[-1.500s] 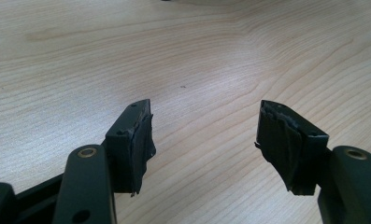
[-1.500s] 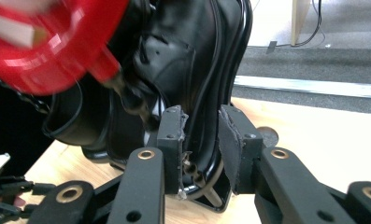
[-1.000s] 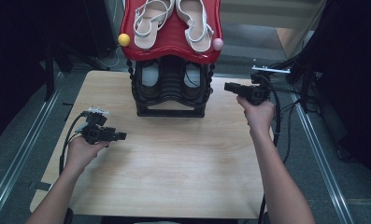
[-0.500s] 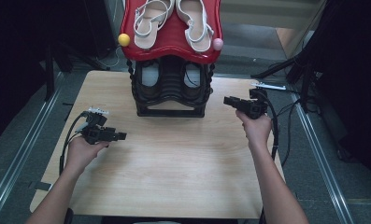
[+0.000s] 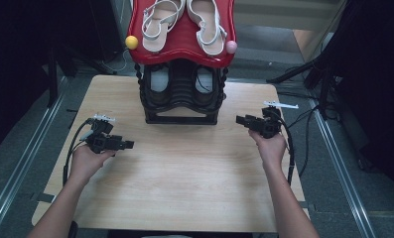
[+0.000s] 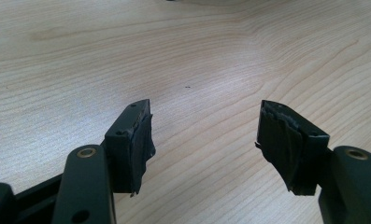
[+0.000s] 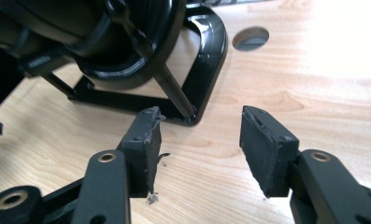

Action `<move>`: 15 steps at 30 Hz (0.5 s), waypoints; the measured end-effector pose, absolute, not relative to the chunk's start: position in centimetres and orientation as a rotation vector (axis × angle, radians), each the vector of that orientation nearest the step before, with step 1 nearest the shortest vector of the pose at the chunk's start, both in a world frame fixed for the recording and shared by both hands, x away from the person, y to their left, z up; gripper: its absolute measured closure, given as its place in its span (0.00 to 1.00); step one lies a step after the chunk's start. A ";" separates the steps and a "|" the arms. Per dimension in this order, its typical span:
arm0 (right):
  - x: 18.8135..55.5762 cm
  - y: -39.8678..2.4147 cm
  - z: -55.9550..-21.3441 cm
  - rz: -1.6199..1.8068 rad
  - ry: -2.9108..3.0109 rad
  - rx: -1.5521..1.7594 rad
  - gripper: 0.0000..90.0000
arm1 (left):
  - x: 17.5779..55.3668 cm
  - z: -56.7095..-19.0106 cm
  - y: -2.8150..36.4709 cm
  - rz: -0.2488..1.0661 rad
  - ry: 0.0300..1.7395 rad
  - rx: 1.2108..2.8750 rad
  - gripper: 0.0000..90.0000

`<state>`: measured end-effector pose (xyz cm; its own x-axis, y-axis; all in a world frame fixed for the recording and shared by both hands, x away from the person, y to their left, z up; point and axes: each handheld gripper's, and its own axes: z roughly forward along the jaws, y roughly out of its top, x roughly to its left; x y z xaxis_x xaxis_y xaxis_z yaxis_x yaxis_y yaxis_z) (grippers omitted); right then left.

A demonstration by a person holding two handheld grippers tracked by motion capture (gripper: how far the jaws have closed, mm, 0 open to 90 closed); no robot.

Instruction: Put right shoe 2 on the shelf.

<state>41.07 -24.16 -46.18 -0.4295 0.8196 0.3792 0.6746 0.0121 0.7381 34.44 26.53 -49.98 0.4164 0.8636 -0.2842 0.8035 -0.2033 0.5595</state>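
Now, from the high view: a black shoe rack (image 5: 180,96) stands at the far middle of the bench (image 5: 184,183), its red top shelf (image 5: 180,42) carrying a pair of white sandals (image 5: 184,22). The left gripper (image 5: 127,144) hovers near the rack's front-left, jaws apart and empty. The right gripper (image 5: 240,119) sits just off the rack's front-right corner, pointing toward it.

Over to the left gripper view: the left gripper (image 6: 204,135) stands moderately open above bare wood, nothing between the pads.

And the right gripper view: the right gripper (image 7: 199,140) has just been opening, jaws wide and empty, the shoe rack's base (image 7: 206,60) close ahead, untouched.
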 end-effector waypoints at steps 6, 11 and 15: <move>40.7 -24.2 -47.1 1.386 2.105 1.569 0.54 | 34.5 -50.0 26.5 0.119 1.411 2.024 0.40; 40.5 -24.4 -47.9 1.379 2.094 1.581 0.52 | 34.5 -50.1 26.6 0.115 1.407 2.025 0.40; 40.5 -24.6 -48.4 1.386 2.084 1.600 0.49 | 34.5 -50.1 26.5 0.115 1.405 2.019 0.39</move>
